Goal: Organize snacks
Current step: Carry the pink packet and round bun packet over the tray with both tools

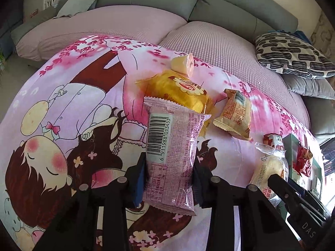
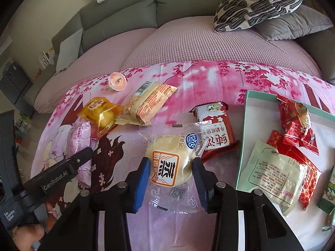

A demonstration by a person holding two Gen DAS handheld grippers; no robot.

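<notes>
Two packets between two pairs of fingers, both on the pink cloth [image 1: 62, 104]. Left gripper [image 1: 169, 179]: narrowed onto the pink packet [image 1: 171, 150], pads pressing its sides. Right gripper [image 2: 171, 179]: closed partway on the clear bun packet [image 2: 170, 163], pads at its edges. Box [image 2: 249, 125] of snacks just right.

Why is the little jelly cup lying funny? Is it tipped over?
Yes, tipped. In the left wrist view the jelly cup lies on its side on the pink blanket, its foil lid facing sideways, just behind the yellow cake packet.
</notes>
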